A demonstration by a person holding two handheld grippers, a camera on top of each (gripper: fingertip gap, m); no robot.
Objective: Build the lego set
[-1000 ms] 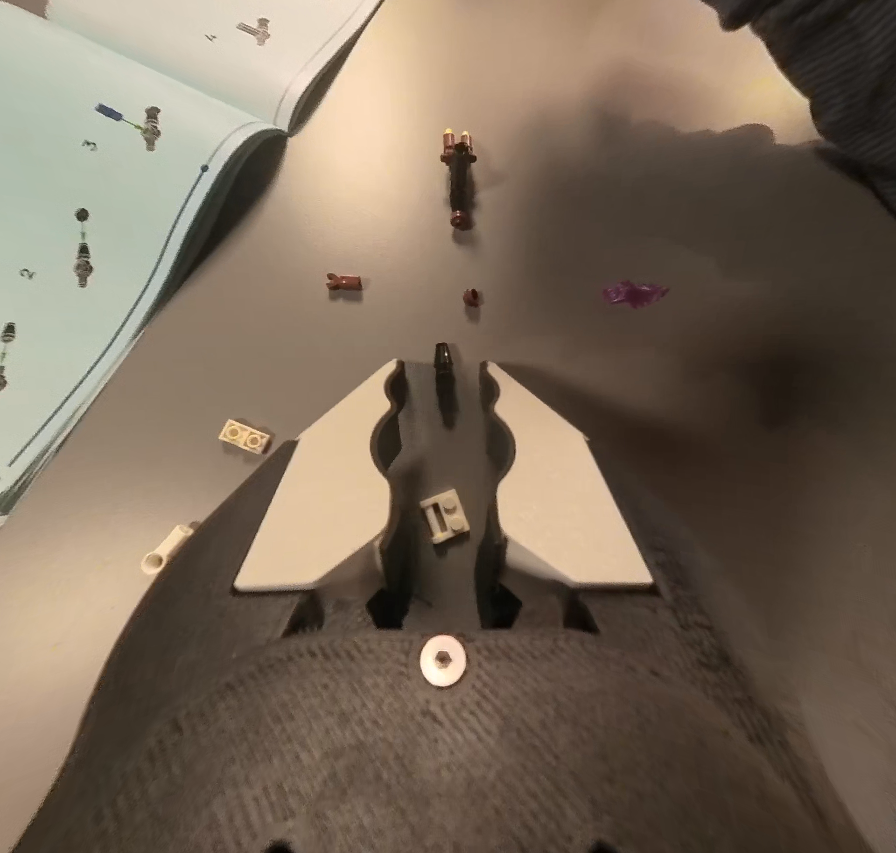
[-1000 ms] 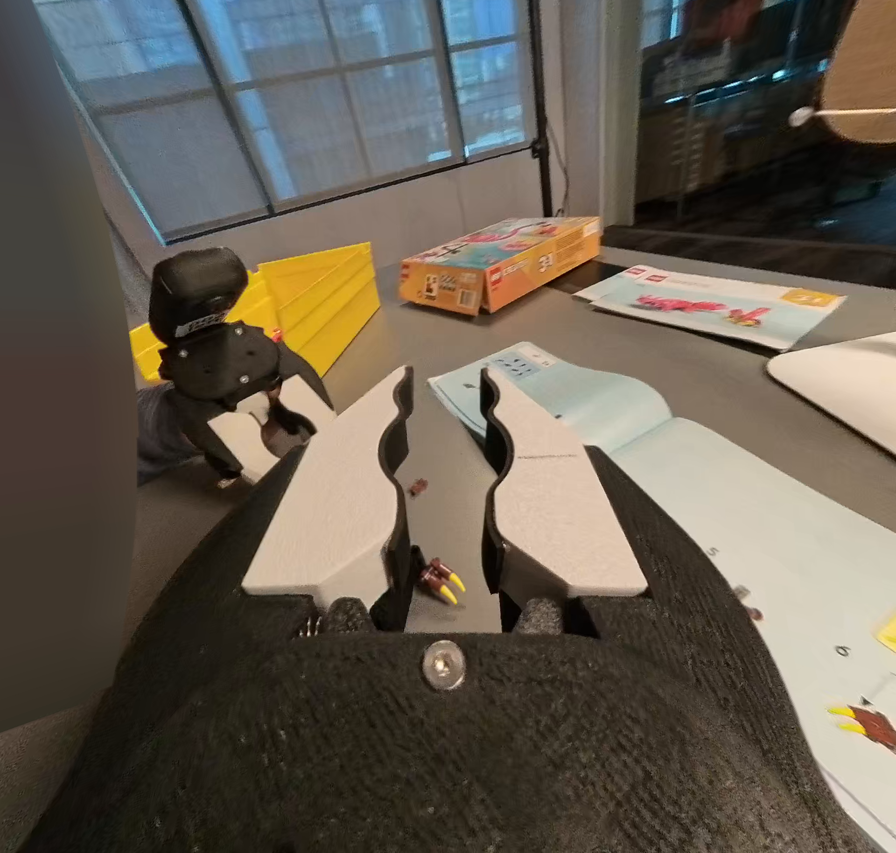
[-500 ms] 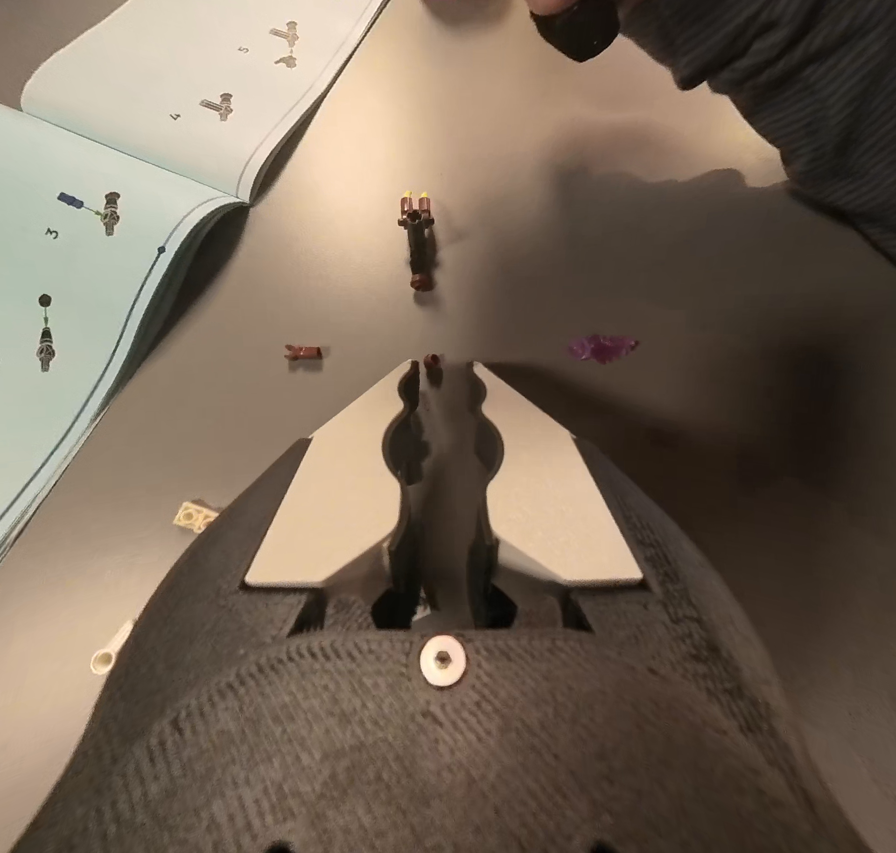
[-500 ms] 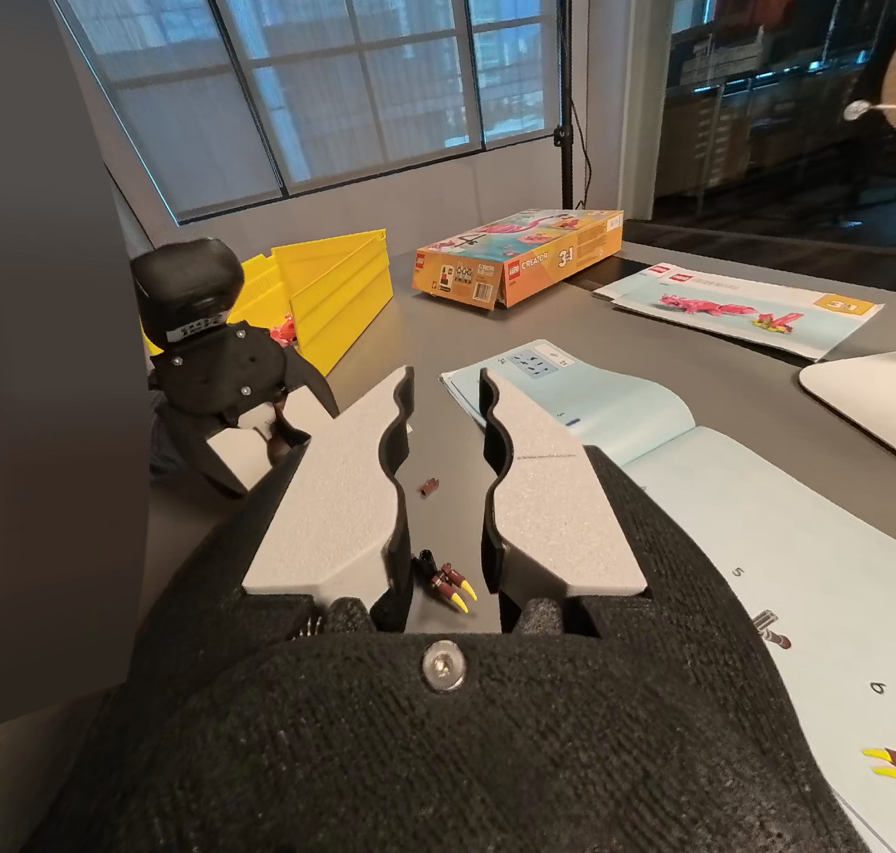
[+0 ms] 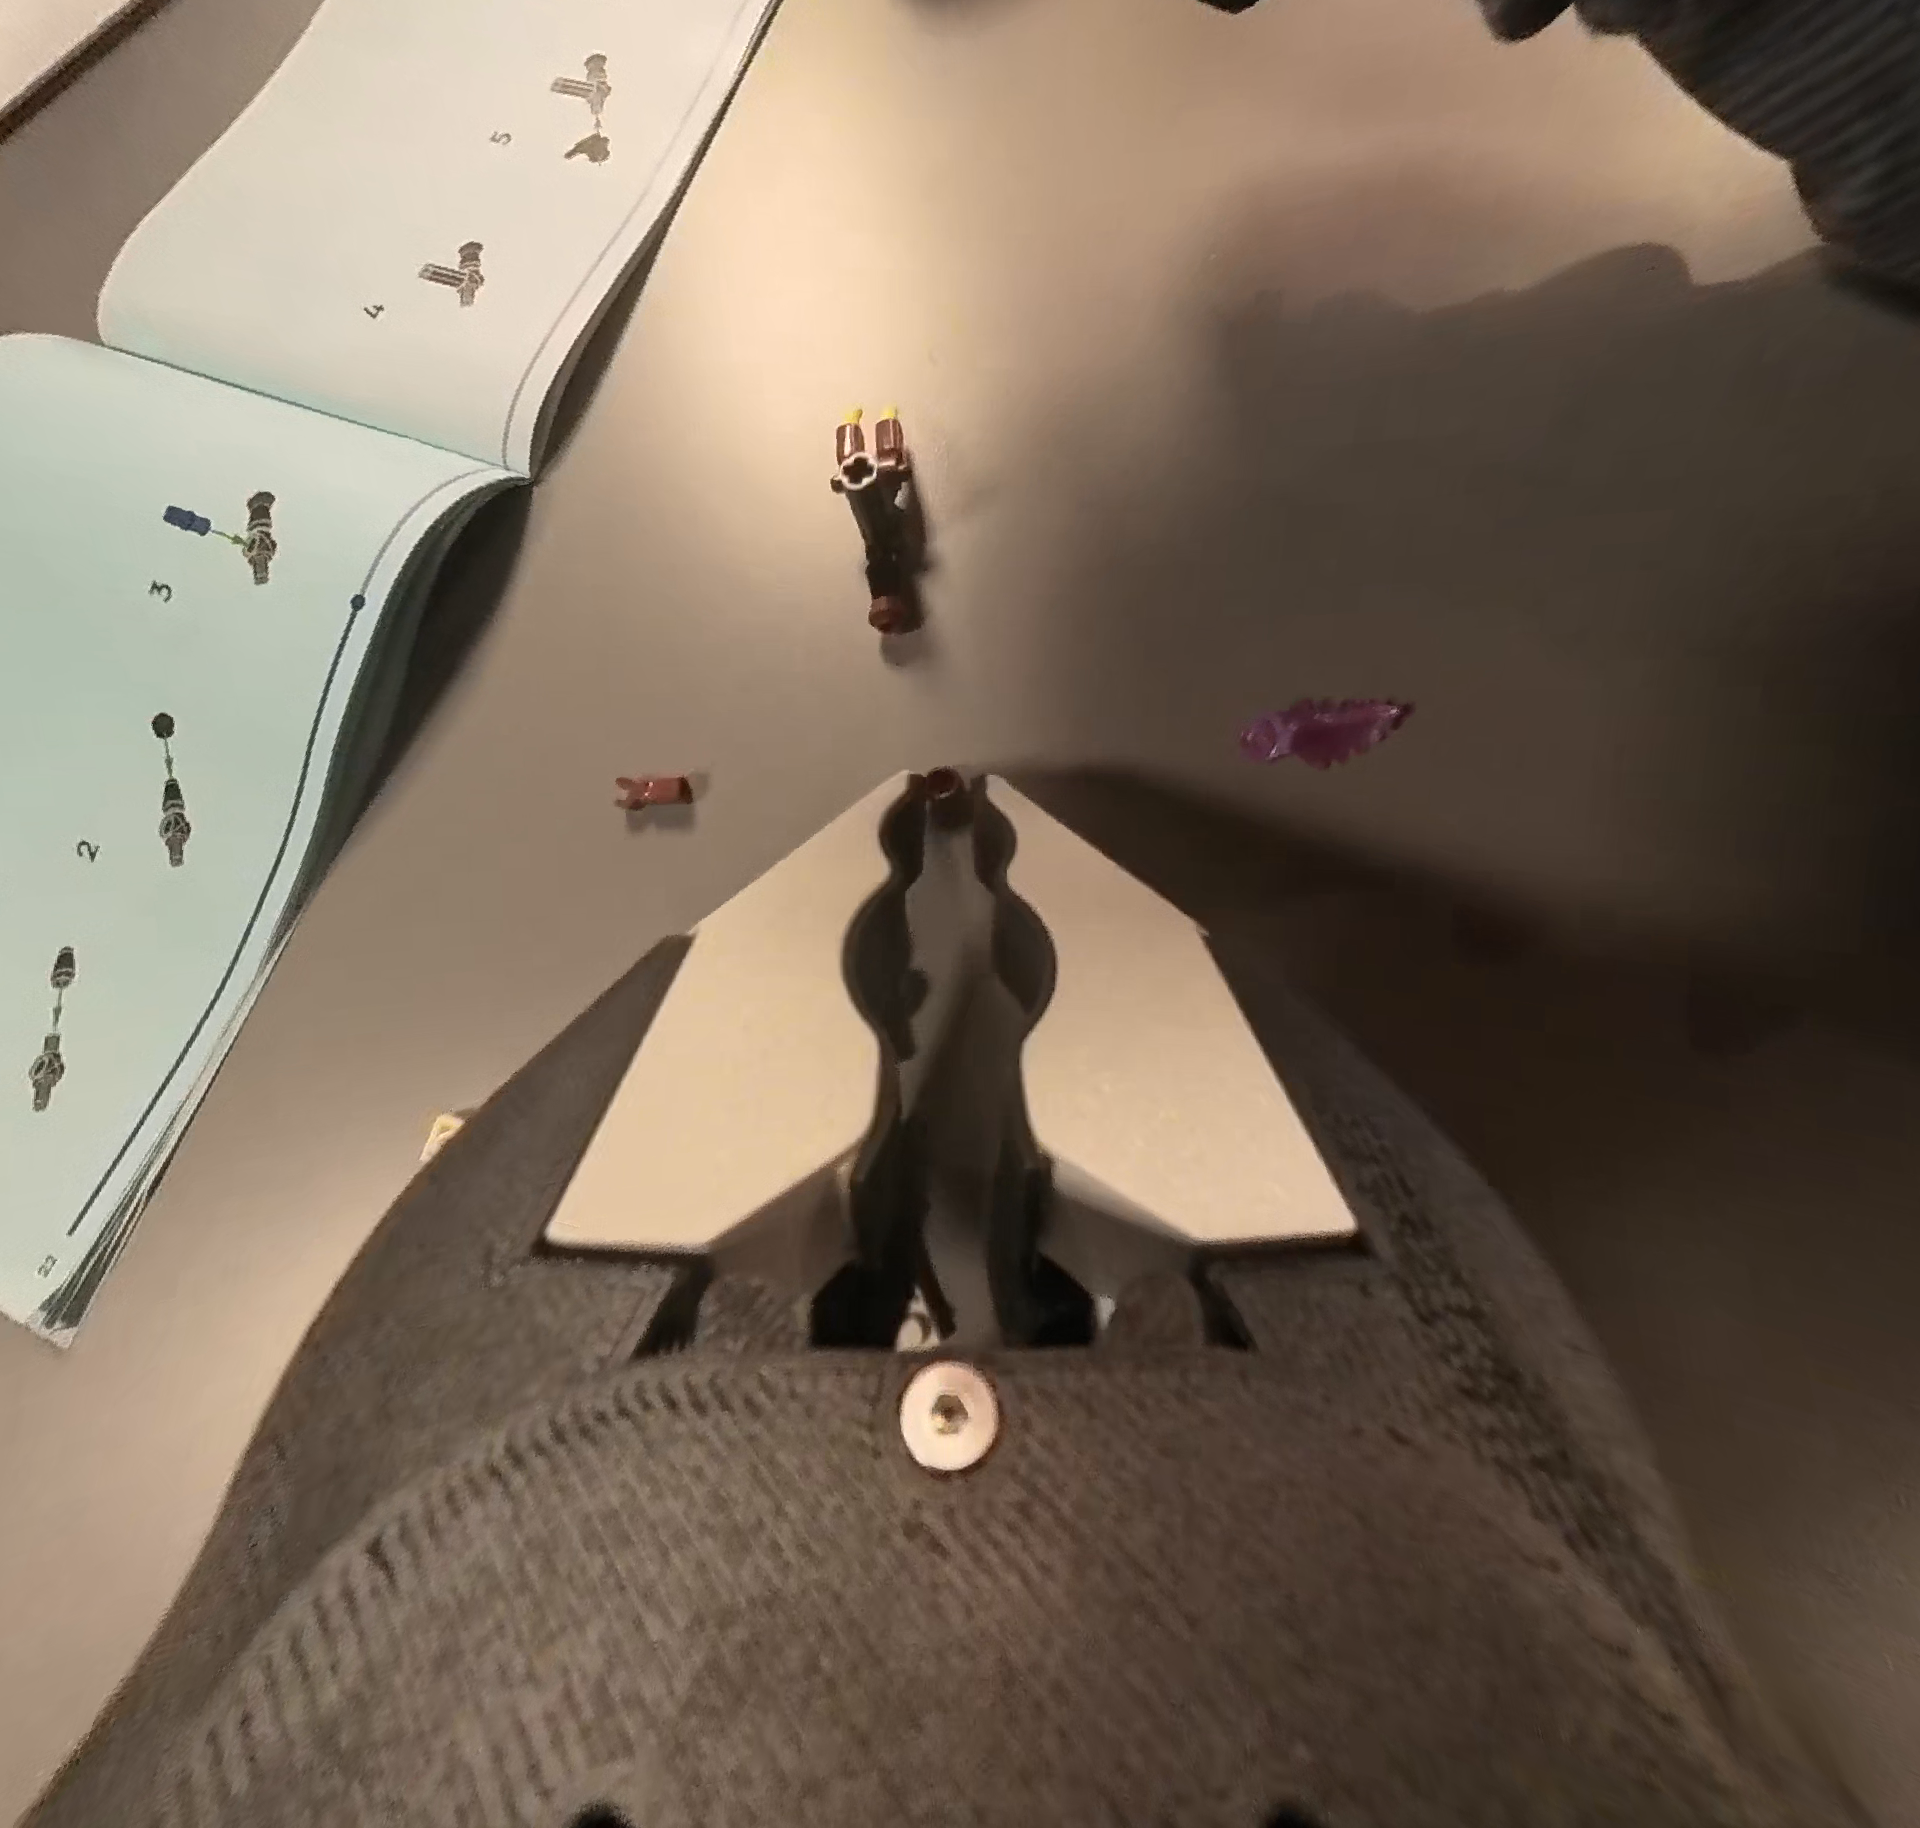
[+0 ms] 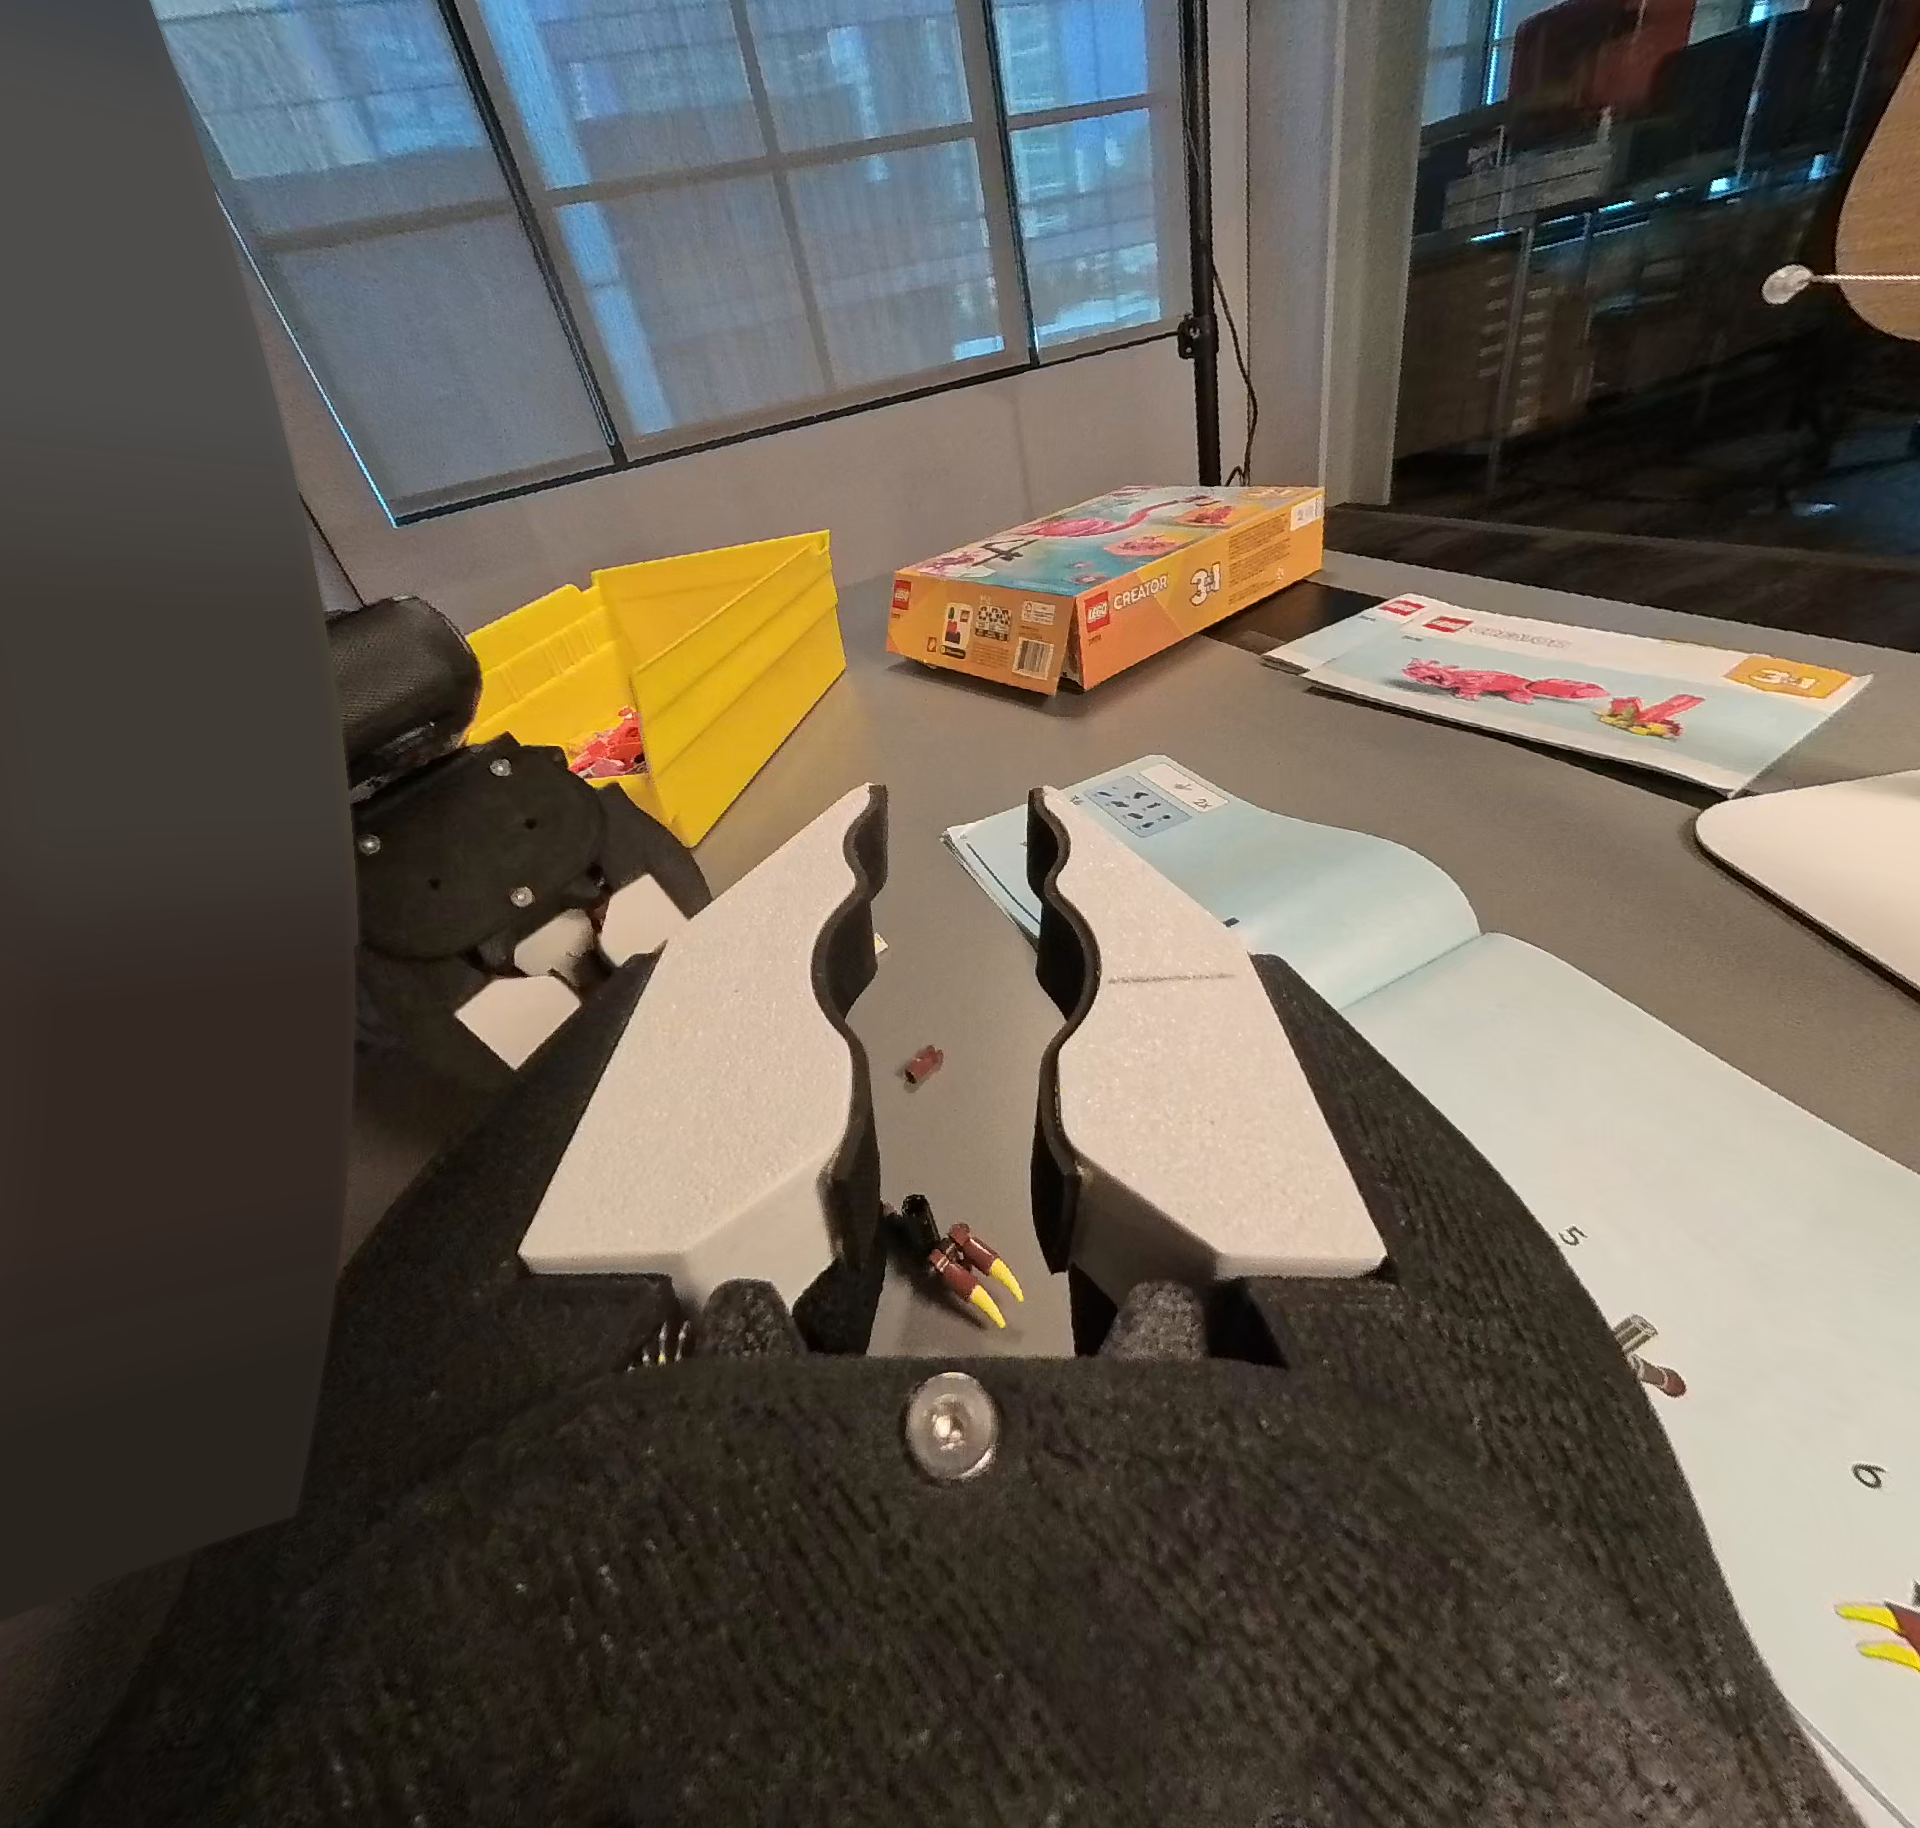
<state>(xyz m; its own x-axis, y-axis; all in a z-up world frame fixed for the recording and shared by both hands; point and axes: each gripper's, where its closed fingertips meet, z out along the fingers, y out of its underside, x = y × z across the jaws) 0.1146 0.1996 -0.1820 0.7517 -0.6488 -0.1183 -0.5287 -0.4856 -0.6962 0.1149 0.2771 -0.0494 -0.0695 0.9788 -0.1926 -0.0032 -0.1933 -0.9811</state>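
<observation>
My left gripper (image 5: 943, 789) pinches a small reddish-brown round stud (image 5: 941, 784) right at its fingertips (image 5: 982, 791), low over the grey table (image 5: 1039, 220), the tips nearly together so so small a piece is caught. Straight ahead lies a brown claw assembly with yellow tips (image 5: 875, 521); to the left of my fingers a brown clip piece (image 5: 655, 791), farther left the open instruction booklet (image 5: 156, 739); to the right a purple translucent piece (image 5: 1325, 734). My right gripper (image 6: 956, 812) stands spread and holds nothing, raised above the table, with the claw assembly lying loose near its finger roots.
</observation>
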